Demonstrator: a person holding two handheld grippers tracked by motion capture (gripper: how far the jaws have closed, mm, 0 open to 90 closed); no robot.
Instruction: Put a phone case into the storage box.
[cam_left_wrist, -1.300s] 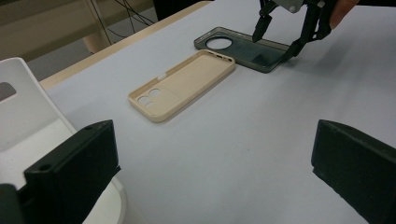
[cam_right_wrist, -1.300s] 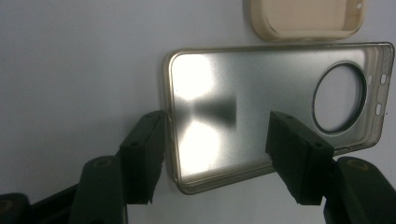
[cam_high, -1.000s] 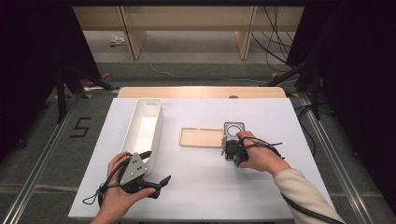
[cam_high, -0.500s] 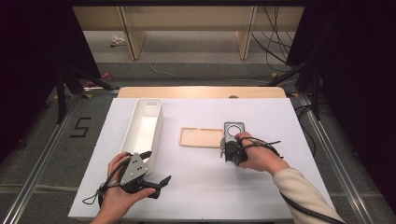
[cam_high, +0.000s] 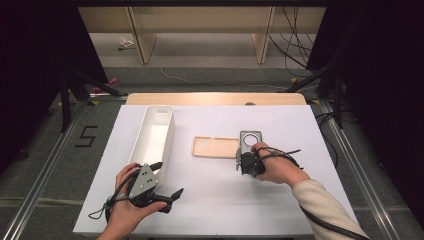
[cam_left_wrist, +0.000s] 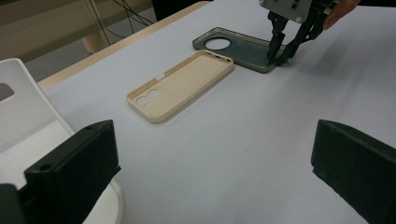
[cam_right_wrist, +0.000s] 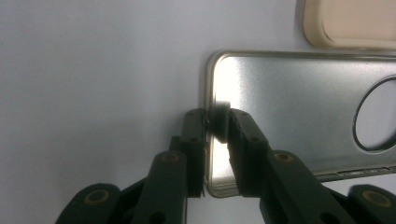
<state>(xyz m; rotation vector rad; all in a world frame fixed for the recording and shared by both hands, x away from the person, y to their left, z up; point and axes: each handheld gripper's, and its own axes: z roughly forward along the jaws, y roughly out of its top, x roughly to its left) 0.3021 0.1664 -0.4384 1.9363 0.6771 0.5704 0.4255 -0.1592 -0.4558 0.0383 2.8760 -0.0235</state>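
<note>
High view: we note the right gripper (cam_high: 243, 159) at the near end of a grey phone case (cam_high: 249, 141) lying beside a beige phone case (cam_high: 215, 147) mid-desk; a white bin (cam_high: 156, 131) sits left, the left gripper (cam_high: 167, 196) near it. Left gripper view: its fingers (cam_left_wrist: 74, 168) stand wide apart, holding nothing, above the white desk (cam_left_wrist: 224, 140). Right gripper view: fingers (cam_right_wrist: 196, 135) pinched closed on the grey case's short-end rim.

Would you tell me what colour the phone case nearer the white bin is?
The phone case is beige, a pale tan; the left gripper view shows it best.
</note>
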